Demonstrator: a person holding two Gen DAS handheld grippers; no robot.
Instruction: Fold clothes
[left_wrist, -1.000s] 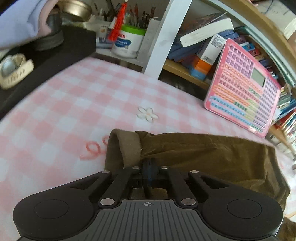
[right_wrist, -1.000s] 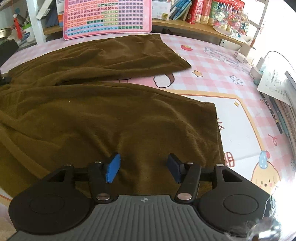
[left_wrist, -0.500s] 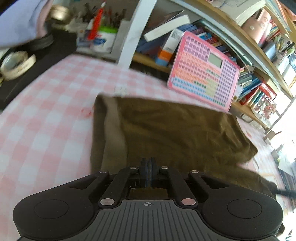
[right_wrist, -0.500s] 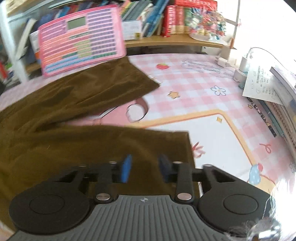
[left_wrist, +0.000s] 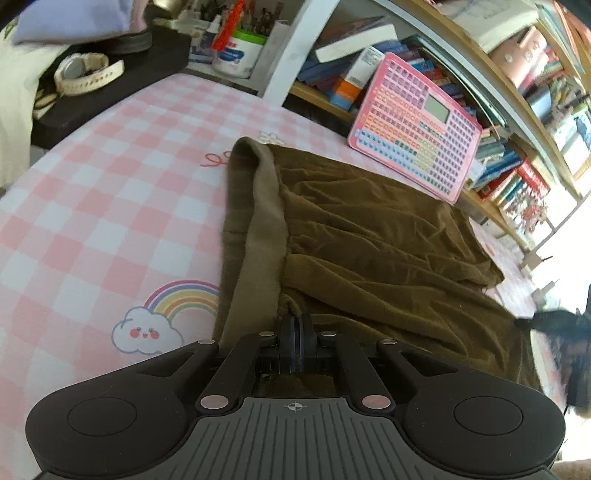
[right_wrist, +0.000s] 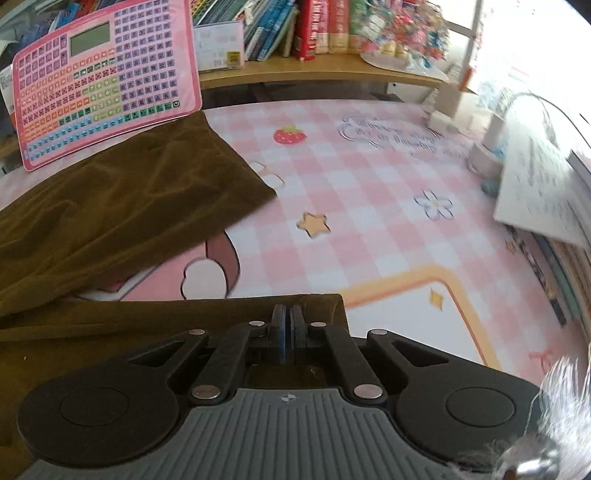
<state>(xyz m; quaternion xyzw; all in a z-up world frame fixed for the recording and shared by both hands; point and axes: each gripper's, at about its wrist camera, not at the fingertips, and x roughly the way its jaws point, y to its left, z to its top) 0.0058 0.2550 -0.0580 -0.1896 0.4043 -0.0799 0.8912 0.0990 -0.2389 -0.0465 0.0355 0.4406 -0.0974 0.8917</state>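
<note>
Brown trousers (left_wrist: 369, 236) lie spread on a pink checked table mat (left_wrist: 110, 192). My left gripper (left_wrist: 295, 326) is shut on the trousers at the near end of the waistband, whose lighter inside (left_wrist: 264, 229) is turned out. In the right wrist view the trousers (right_wrist: 122, 206) show both legs, with a gap of mat between them. My right gripper (right_wrist: 287, 319) is shut on the hem of the near leg (right_wrist: 184, 314), close to its corner. The right gripper also shows blurred at the right edge of the left wrist view (left_wrist: 554, 321).
A pink keyboard toy (left_wrist: 417, 125) leans against the bookshelf (left_wrist: 517, 155) just behind the trousers. A black tray with a watch (left_wrist: 85, 74) and a jar of pens (left_wrist: 236, 51) stand at the far left. Papers and books (right_wrist: 546, 192) lie along the mat's right side.
My right gripper closed from open onto the near leg's hem. My left gripper stayed shut on the waistband and pulled back, so more of the mat and the trousers shows.
</note>
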